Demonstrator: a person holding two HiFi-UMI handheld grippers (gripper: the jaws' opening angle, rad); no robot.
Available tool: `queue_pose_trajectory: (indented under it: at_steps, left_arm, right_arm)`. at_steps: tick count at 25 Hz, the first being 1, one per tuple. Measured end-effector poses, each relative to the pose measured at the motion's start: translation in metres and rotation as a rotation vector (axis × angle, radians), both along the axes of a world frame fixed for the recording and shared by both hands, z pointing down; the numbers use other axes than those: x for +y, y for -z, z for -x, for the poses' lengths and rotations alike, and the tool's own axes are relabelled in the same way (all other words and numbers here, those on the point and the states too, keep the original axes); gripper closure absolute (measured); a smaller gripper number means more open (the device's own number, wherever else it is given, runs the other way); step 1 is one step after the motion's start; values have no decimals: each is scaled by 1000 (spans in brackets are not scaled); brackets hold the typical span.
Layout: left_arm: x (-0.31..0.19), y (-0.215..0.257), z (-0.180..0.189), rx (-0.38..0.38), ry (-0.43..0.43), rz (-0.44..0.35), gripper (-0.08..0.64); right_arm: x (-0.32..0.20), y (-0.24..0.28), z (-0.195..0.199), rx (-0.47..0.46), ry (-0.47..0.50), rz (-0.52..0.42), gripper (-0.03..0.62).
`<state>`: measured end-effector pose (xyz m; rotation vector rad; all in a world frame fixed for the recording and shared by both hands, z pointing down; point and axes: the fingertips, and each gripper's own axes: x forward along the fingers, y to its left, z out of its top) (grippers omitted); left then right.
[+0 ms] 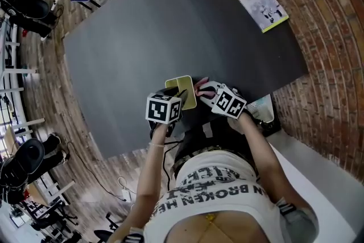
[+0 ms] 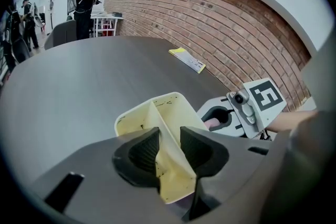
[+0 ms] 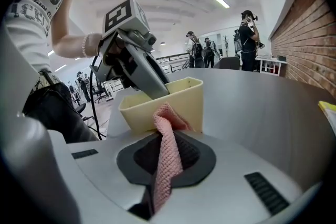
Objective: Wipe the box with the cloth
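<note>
Okay, so here's the setup from where I'm standing. The person has the pale yellow box (image 1: 183, 88) (image 2: 157, 113) (image 3: 173, 105) sitting at the near edge of the dark grey table (image 1: 170, 25), right in front of them. It's open on top, with a divider wall inside.

The left gripper (image 1: 177, 98) (image 2: 168, 152) comes at it from the near-left side. Its jaws are clamped on one of the box's thin upright walls, one black pad on each face, so it's pinning the box.

The right gripper (image 1: 203, 90) (image 3: 167, 157) is just right of the box, and its jaws are pinched tight on the pink cloth (image 1: 200, 88) (image 3: 167, 149). The cloth is a knitted-looking strip that sticks up out of the pads, and its free end is bunched against the outside of the box's side wall, just under the rim. It looks like it's touching, though I wouldn't swear to how hard.

Far off in the table's far right corner there's a yellow-green booklet (image 1: 259, 4) (image 2: 187, 59), well apart from all this. A brick wall (image 1: 330, 65) runs along the right side.
</note>
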<state>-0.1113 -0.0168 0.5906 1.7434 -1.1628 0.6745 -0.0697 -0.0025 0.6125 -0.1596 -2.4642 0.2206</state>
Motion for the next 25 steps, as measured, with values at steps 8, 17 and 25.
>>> queue_pose_trajectory:
  at_steps: [8,17,25]
  left_arm:
    - [-2,-1,-4,-37,-13,-11,453]
    - [0,-15,-10,-183,-114,17,466]
    - [1,-23,-12,-257,-181,42,479]
  right_arm:
    - [24,3,-9,11,43,-16,575]
    - [55,8,-12,-30,137,-38,575]
    - [81,14,-12,-78,209,14,575]
